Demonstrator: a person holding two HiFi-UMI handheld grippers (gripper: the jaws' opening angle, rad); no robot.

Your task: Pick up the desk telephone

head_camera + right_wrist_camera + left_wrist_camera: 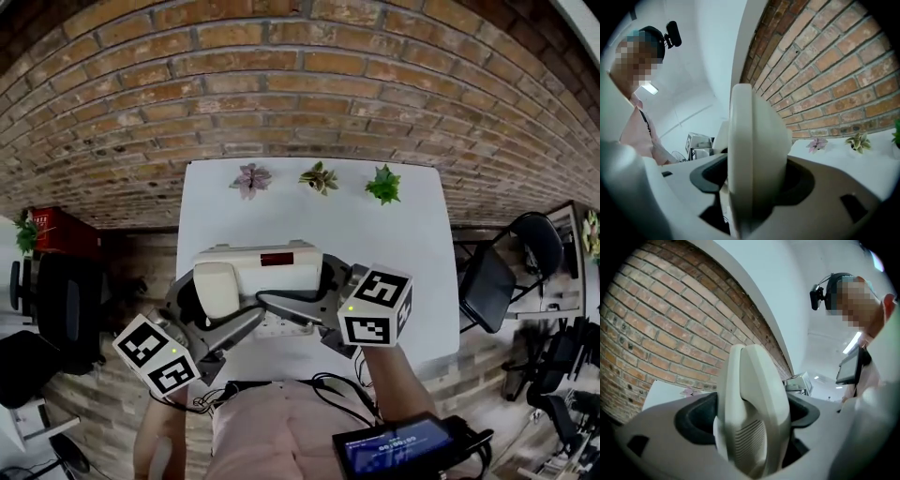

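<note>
While you hold the desk telephone [267, 272] between both grippers over the near edge of the tabletop [412, 234], its cream handset [217, 289] lies on the left side, with a dark red display strip [278, 259] near the back. The fingers of your left gripper [208, 314] are clamped on the handset end. The fingers of your right gripper [328, 300] are clamped on the opposite end, with cream casing filling the gap between them. Three small potted plants stand along the tabletop's far edge, pink [251, 178], variegated [319, 176] and green [383, 184], well apart from the telephone. A brick wall [281, 84] rises behind, and a black office chair [511, 262] stands off the right edge.
</note>
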